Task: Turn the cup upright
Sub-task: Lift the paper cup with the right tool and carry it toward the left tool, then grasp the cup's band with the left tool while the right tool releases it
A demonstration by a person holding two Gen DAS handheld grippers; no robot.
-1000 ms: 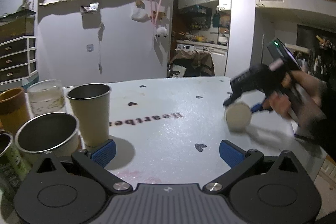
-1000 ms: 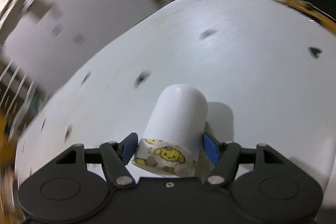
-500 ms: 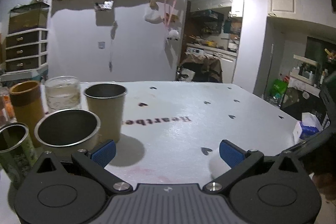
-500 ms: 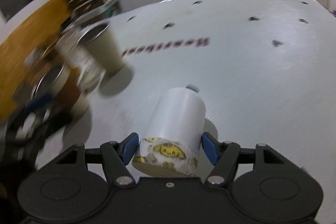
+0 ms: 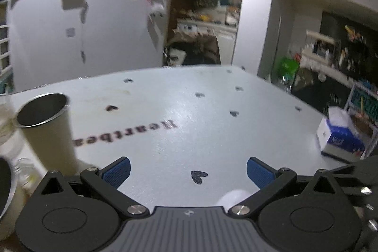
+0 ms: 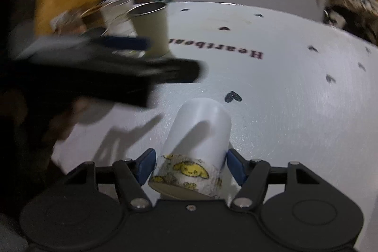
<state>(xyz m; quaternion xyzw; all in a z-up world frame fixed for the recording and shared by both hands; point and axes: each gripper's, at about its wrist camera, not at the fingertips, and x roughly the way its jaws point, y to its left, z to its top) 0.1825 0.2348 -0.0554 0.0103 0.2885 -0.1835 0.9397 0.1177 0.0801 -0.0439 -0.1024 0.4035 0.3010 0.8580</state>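
A white cup (image 6: 197, 134) with a band of yellow cartoon dogs near its rim sits between the blue pads of my right gripper (image 6: 190, 168), which is shut on it. Its closed base points away from me over the white table (image 6: 295, 110), its rim toward the camera. In the left wrist view a blurred bit of the cup (image 5: 232, 197) shows low between the fingers. My left gripper (image 5: 187, 169) is open and empty, just above the table; it also shows blurred at the left of the right wrist view (image 6: 113, 67).
A tall metal tumbler (image 5: 47, 131) stands at the table's left, with a glass (image 5: 4, 119) and a metal bowl (image 5: 4, 193) beside it. A tissue box (image 5: 340, 134) sits at the right edge. The tumbler also shows in the right wrist view (image 6: 151, 25).
My right gripper has carried the cup from the table's right side across toward the left gripper. The left gripper has swung right, so the cups slid to the left edge.
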